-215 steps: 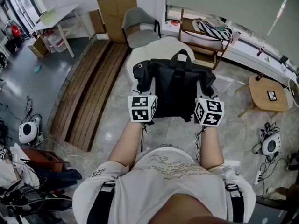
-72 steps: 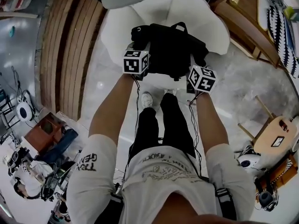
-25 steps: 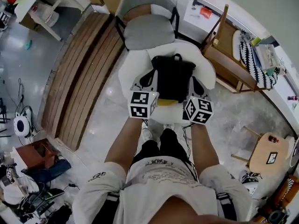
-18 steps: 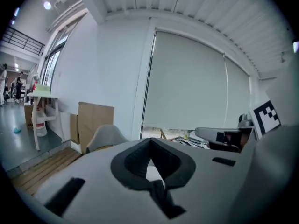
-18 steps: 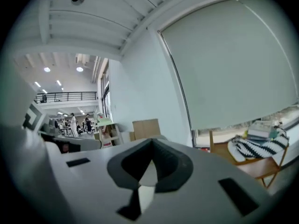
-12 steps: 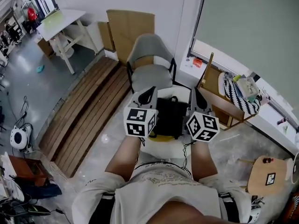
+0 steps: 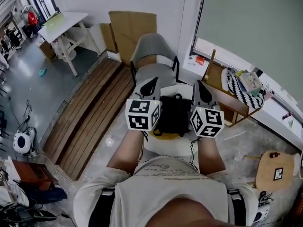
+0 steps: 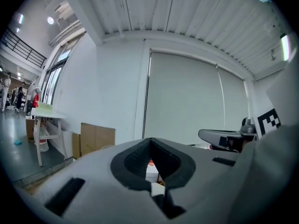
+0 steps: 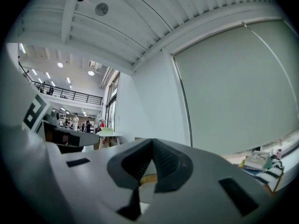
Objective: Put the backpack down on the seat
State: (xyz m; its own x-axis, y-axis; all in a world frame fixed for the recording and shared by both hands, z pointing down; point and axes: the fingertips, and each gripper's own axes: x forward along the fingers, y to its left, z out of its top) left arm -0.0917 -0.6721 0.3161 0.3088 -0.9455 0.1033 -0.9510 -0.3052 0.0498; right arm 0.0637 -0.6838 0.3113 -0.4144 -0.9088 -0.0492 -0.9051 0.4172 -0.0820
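Now we see the black backpack [image 7: 174, 115] lying on the white seat [image 7: 164, 144]. We hold our left gripper [image 7: 149, 86] and right gripper [image 7: 202, 92] above that seat, one over each side, both jaw pairs pressed together on nothing.

The backpack [image 7: 174, 115] is made of matt black cloth, and the seat [image 7: 166, 146] under it is seen as smooth and white, with a faint sheen. The left gripper [image 8: 151, 143] and the right gripper [image 9: 152, 143] are moulded in matt grey plastic, and their pads [image 8: 135, 160] are faced with finely ribbed black material. The planks [image 7: 87, 122] are shown as bare brown wood, the leaning sheet [image 7: 135, 25] as plain cardboard, the floor [image 7: 102, 143] as polished, glossy stone, and the side table [image 7: 274, 171] as pale wood.
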